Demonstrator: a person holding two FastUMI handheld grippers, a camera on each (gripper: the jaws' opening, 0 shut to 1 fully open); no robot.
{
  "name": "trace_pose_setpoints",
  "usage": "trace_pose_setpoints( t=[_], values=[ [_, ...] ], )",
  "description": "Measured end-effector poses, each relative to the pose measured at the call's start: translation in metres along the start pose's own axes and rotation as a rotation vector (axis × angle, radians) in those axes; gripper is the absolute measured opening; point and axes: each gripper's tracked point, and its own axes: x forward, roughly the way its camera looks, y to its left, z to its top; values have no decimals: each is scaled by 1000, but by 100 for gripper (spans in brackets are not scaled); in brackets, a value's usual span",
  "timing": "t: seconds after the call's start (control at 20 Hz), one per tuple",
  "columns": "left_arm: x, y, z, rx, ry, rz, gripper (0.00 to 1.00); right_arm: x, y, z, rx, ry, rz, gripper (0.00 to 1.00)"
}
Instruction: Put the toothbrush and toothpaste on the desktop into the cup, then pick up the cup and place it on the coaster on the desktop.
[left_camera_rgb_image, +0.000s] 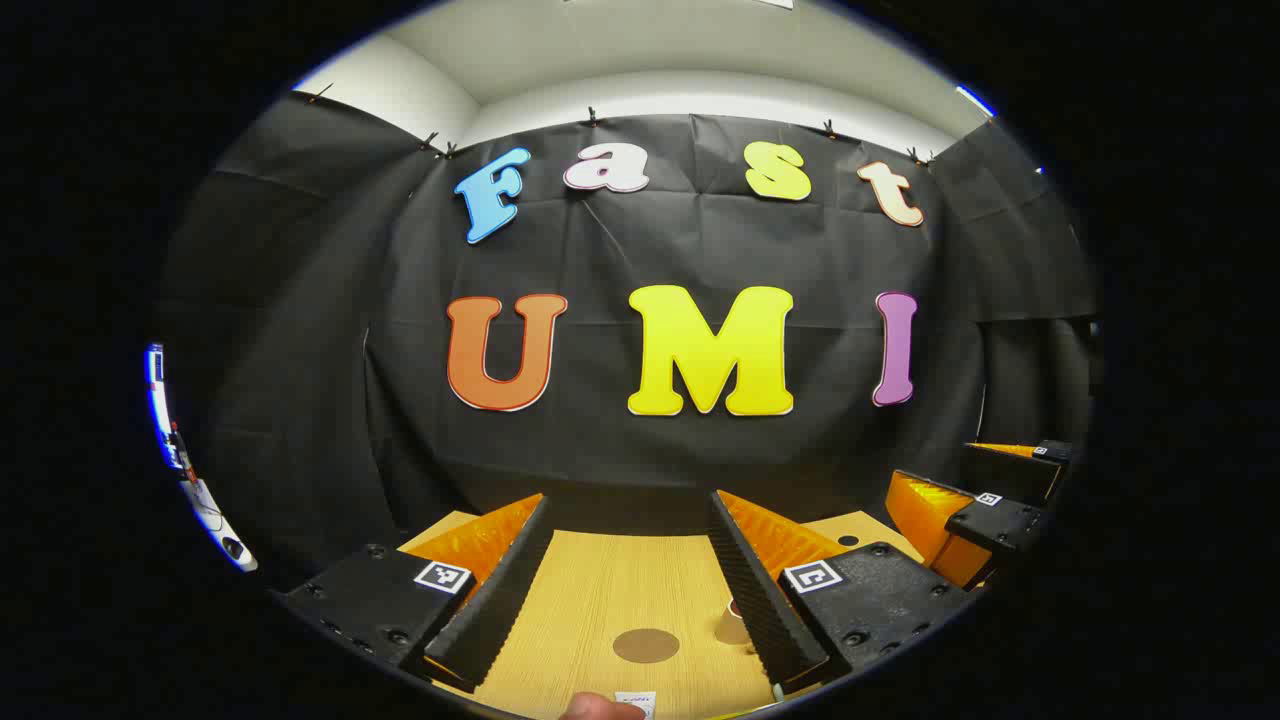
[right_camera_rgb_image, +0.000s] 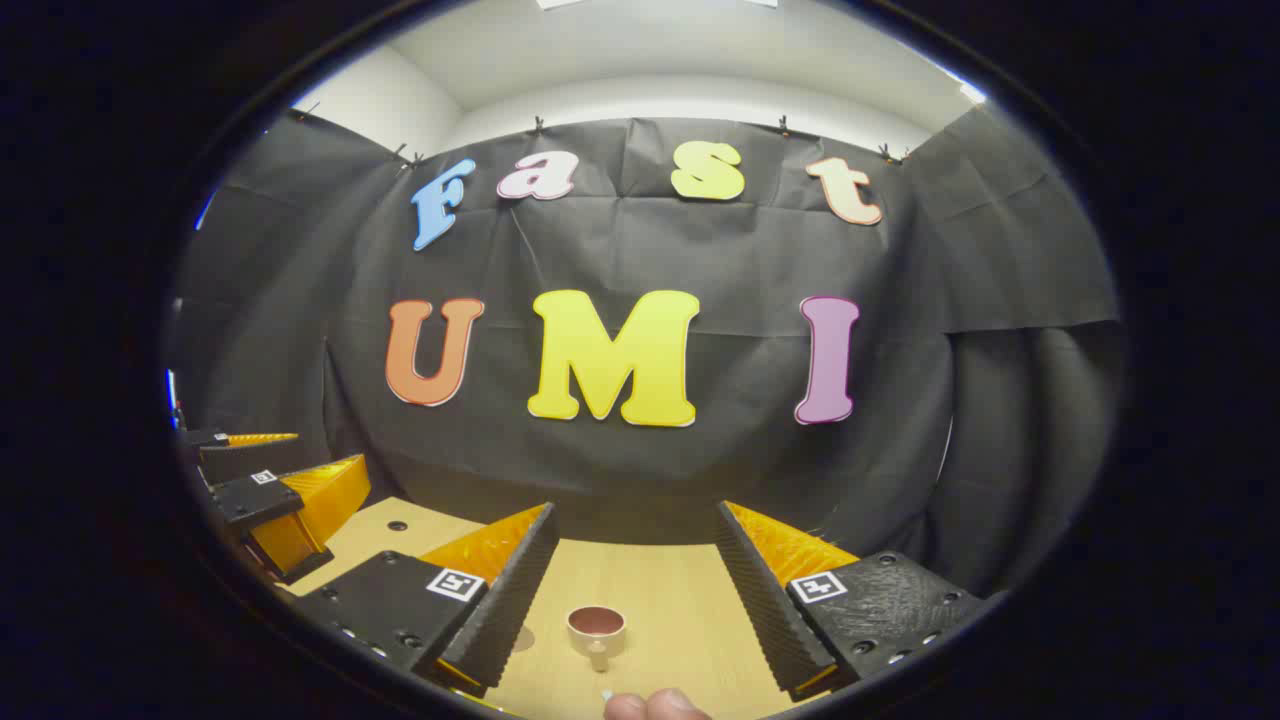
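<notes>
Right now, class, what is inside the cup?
In the right gripper view the cup stands upright on the desk, apparently empty: reddish inner wall, no toothbrush or toothpaste sticking out. The bottom is hidden by the rim.

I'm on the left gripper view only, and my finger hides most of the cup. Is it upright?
Observer: Yes. In the right gripper view the cup stands upright, mouth up.
Operator: Anything in it yet?
Observer: What shows of its inside looks empty.
Operator: Which way is the handle?
Observer: What looks like the handle points back toward the right gripper, whose fingers are open.
</notes>
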Motion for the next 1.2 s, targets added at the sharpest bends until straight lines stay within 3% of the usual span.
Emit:
trace_pose_setpoints(
  t=[0.7, 1.2],
  values=[
    [3, -8, -2, 12, 7, -8, 98, 0, -13, -2, 16, 4, -24, 95],
    [0, -7, -10, 8, 18, 0, 98, -1, -5, -13, -6, 29, 2, 95]
  ],
)
